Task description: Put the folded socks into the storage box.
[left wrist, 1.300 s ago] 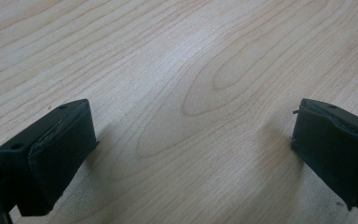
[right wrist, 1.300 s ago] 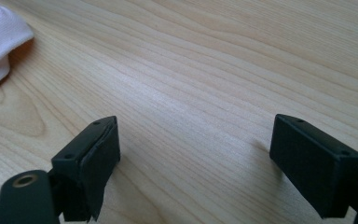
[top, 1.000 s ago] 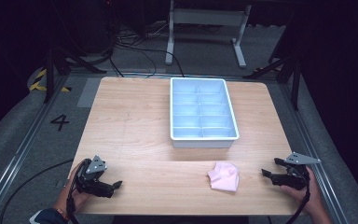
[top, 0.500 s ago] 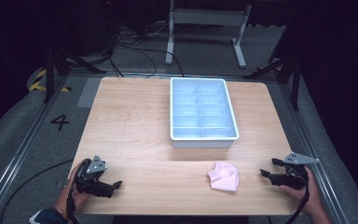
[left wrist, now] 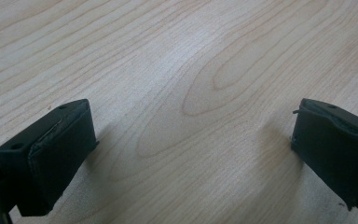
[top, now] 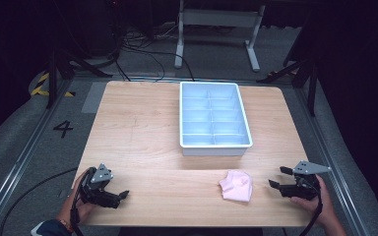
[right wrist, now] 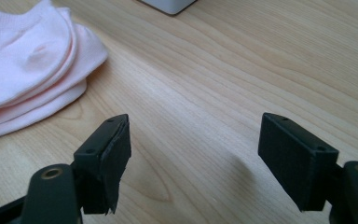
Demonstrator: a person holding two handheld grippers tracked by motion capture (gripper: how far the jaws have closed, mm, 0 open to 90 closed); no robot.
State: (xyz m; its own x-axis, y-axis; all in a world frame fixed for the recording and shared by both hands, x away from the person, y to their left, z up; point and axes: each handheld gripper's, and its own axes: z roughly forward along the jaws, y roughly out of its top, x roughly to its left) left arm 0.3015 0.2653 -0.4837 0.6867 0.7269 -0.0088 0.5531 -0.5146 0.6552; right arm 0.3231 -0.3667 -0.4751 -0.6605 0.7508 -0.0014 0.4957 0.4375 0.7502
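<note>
A folded pair of pale pink socks (top: 236,185) lies on the wooden table (top: 142,132) near its front edge, right of the middle. In the right gripper view the socks (right wrist: 28,70) sit at the upper left, ahead of the left jaw and apart from it. My right gripper (top: 276,177) rests at the front right, pointing at the socks, open with bare wood between its jaws (right wrist: 196,149). My left gripper (top: 124,195) lies at the front left corner, open over bare wood (left wrist: 191,140).
A light blue tray (top: 215,147) divided into several empty compartments stands at the table's middle back; its corner (right wrist: 170,4) shows at the top of the right gripper view. Dark floor, cables and stand legs surround the table.
</note>
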